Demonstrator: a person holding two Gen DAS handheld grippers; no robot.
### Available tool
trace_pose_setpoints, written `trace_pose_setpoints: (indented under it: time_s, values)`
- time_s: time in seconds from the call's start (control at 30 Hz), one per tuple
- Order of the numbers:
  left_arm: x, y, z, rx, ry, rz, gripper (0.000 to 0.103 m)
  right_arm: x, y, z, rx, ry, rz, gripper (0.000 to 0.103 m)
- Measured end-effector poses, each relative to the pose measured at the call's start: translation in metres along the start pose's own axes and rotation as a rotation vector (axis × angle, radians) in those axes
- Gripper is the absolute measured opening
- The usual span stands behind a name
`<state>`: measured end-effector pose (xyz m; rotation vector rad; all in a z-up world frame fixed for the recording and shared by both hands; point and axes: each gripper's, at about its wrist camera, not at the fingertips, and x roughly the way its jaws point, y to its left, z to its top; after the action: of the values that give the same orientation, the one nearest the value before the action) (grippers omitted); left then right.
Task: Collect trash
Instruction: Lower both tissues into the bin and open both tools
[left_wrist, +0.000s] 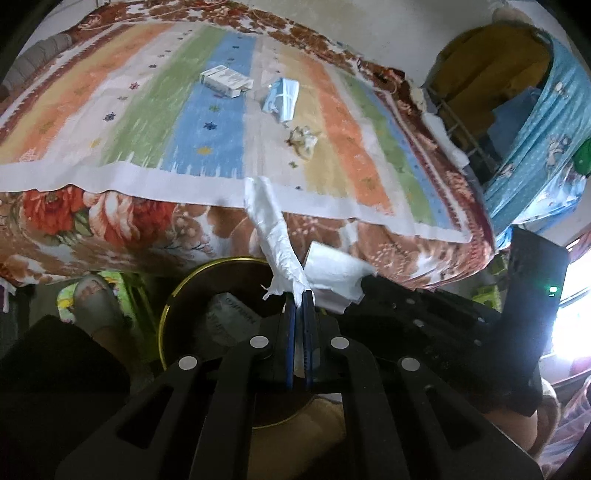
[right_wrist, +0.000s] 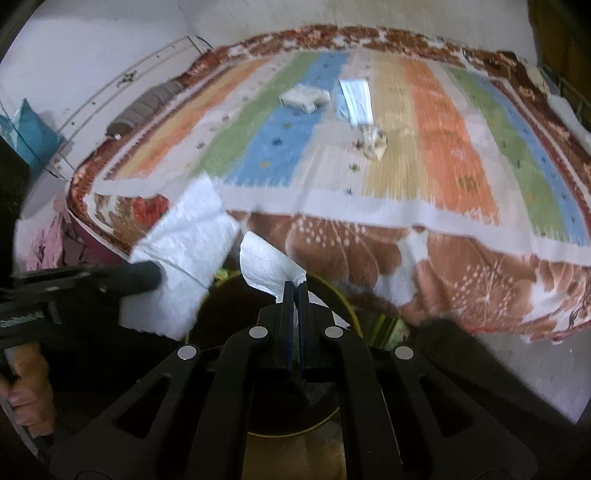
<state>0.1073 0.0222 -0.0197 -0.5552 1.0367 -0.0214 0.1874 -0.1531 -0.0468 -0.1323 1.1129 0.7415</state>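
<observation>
Both grippers hang over a dark, gold-rimmed bin (left_wrist: 166, 325) that stands on the floor against the near edge of the bed (left_wrist: 110, 122). The left gripper (left_wrist: 298, 295) is clamped on a twisted strip of white tissue (left_wrist: 275, 236) that stands up from its fingertips. The right gripper (right_wrist: 294, 288) is pinched tight on a second, flatter tissue sheet (right_wrist: 264, 264). In the right wrist view the left gripper's tissue shows as a broad white sheet just beside the right one's.

Some printed paper already lies inside the bin. On the striped bedspread, well apart from the bin, three pieces are not yet collected: a small white carton (left_wrist: 226, 80), a blue face mask (left_wrist: 282, 98) and a crumpled clear wrapper (left_wrist: 303, 140).

The risk here is in the release. Tissue is light and catches air, and each piece sticks out above its gripper rather than hanging into the bin, so if let go now it could drift past the rim onto the floor or against the bedside. It may also cling to the pads. The two grippers sit close together over one opening, so they could knock each other or the rim.
</observation>
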Motion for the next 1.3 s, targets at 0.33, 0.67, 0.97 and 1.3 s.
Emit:
trace_pose_setpoints:
  time_s: [0.33, 0.67, 0.97, 1.3]
  values:
    - [0.026, 0.007, -0.010, -0.039, 0.099, 0.034, 0.002, 0.029, 0.010, -0.015, 0.008, 0.083, -0.005, 0.001]
    - [0.019, 0.012, -0.004, -0.064, 0.065, 0.019, 0.043, 0.032, -0.003, -0.011, 0.080, 0.101, 0.007, 0.035]
    - [0.004, 0.027, 0.024, -0.164, 0.020, -0.073, 0.053, 0.020, -0.007, 0.013, 0.081, 0.046, 0.018, 0.046]
    - [-0.007, 0.031, 0.068, -0.146, -0.046, 0.023, 0.072, 0.005, -0.003, 0.052, 0.024, -0.032, -0.019, 0.060]
